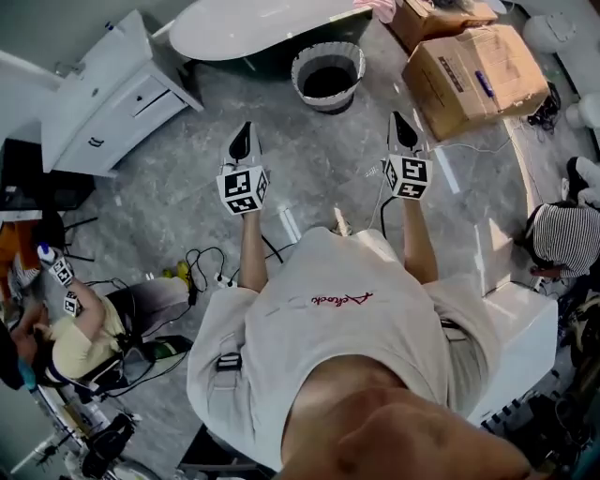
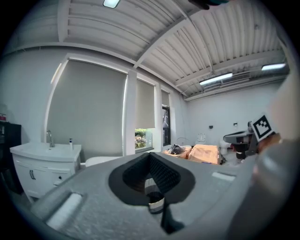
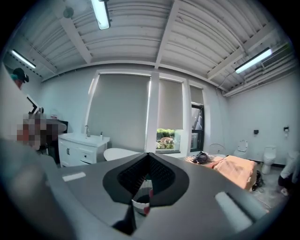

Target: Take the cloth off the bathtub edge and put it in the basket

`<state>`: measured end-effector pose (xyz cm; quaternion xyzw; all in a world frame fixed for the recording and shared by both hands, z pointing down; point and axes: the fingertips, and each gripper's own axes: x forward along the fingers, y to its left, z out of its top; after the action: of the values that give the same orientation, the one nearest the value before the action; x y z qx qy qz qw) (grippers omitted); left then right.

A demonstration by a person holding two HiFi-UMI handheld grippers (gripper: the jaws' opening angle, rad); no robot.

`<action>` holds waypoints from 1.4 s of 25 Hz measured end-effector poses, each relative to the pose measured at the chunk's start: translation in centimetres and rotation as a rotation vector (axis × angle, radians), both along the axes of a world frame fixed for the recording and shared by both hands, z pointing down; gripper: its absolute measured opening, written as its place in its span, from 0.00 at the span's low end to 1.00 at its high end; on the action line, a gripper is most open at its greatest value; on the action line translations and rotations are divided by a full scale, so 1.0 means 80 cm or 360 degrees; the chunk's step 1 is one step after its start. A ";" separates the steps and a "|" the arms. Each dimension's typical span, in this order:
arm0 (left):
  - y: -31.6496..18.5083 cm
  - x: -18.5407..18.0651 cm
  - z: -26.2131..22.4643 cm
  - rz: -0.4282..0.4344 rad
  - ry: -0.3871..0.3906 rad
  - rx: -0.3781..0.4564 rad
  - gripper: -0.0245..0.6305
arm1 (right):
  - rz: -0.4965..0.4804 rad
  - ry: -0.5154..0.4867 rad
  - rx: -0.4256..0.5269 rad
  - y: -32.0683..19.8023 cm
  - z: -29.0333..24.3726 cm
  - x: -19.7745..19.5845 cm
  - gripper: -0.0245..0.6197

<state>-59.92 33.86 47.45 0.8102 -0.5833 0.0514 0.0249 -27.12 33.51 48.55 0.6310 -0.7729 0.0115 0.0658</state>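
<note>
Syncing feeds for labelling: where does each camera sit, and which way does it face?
Head view: on the person's head, looking steeply down at basket and bathtub; shirt, forearms, left gripper and right gripper show.
Left gripper view: on the left gripper, facing roughly level toward the vanity; its shut jaws show.
Right gripper view: on the right gripper, facing likewise; its shut jaws show.
Shared: both gripper views see the vanity.
</note>
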 end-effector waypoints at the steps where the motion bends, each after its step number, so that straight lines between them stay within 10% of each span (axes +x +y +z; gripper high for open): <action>1: -0.009 0.017 0.001 0.0055 0.0003 -0.0001 0.04 | 0.0056 0.0003 -0.0005 0.005 0.001 0.018 0.05; 17: -0.035 0.387 0.007 0.1067 -0.0015 -0.0015 0.04 | 0.1059 0.0006 -0.0055 0.213 0.014 0.309 0.05; 35: 0.124 0.633 -0.001 0.1842 -0.0009 0.0000 0.04 | 0.1742 -0.0033 -0.0087 0.458 0.025 0.398 0.05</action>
<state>-9.25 43.76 47.33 0.9972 -0.0454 0.0589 -0.0087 4.70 70.19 50.58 0.9389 -0.3318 0.0701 0.0590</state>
